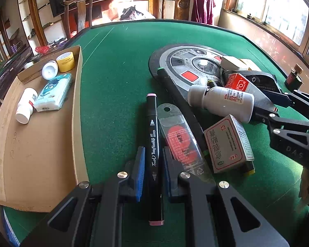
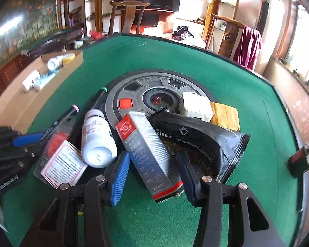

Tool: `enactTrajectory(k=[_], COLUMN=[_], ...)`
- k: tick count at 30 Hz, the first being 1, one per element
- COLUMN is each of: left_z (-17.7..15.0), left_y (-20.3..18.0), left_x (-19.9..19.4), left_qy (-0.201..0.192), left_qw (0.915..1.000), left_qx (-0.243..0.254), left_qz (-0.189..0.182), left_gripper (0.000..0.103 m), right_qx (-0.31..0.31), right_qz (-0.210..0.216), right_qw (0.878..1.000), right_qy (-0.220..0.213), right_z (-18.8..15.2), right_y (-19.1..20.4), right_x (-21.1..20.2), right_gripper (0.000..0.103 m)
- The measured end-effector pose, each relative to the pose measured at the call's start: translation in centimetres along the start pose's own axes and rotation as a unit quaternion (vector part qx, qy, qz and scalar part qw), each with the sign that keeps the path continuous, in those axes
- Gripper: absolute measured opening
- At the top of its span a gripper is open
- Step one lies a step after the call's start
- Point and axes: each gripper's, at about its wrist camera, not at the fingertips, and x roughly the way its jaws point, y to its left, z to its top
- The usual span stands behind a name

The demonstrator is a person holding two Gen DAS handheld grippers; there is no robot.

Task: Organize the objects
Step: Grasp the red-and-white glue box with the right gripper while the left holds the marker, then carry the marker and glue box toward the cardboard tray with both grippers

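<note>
My left gripper (image 1: 153, 173) is shut on a black art marker (image 1: 153, 135) with pink ends, which lies lengthwise between the blue pads (image 1: 140, 170). My right gripper (image 2: 152, 164) straddles a grey and red "502" glue box (image 2: 148, 152) that leans on the pile. A strip of felt shows between the box and the left pad (image 2: 119, 177), so the jaws stand open. A white pill bottle (image 2: 96, 140) lies just left of the box, a black foil pouch (image 2: 206, 144) to its right. From the left wrist view the right gripper (image 1: 274, 105) comes in from the right.
A cardboard tray (image 1: 78, 82) on the left holds a yellow tape roll (image 1: 66, 61), a tissue pack (image 1: 53, 92) and a white bottle (image 1: 26, 105). The pile rests on the table's round console (image 1: 187, 65). Near it lie a red-framed box (image 1: 228, 142) and a blister pack (image 1: 179, 135).
</note>
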Motion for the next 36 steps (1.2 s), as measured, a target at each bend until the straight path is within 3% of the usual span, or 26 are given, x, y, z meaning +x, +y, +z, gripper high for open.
enactTrajectory(k=[2, 5, 7, 23, 36], left_z=[-0.1, -0.2, -0.3, -1.8, -2.1], left_y=[-0.1, -0.3, 0.0, 0.8, 1.3], left_x=[0.0, -0.1, -0.2, -2.1, -4.1], left_qy=[-0.001, -0.005, -0.006, -0.013, -0.035], left_qw=[1.0000, 0.9999, 0.9999, 0.9983, 0.9966], left_qx=[0.005, 0.009, -0.001, -0.051, -0.066], left_qz=[0.005, 0.013, 0.010, -0.027, -0.035], left_gripper=[0.016, 0.016, 0.014, 0.014, 0.014], right_qx=[-0.003, 0.013, 0.043, 0.137, 0.141], right_qz=[-0.006, -0.026, -0.002, 0.080, 0.104], right_qw=[1.000, 0.999, 0.999, 0.987, 0.984], right_qy=[0.008, 0.016, 0.020, -0.032, -0.043], right_z=[-0.2, -0.3, -0.4, 0.4, 0.5], right_y=[0.0, -0.9, -2.0, -3.9, -3.1], right_x=[0.6, 0.9, 0.8, -2.4, -2.8], right_gripper=[0.051, 0.039, 0.029, 0.029, 0.029])
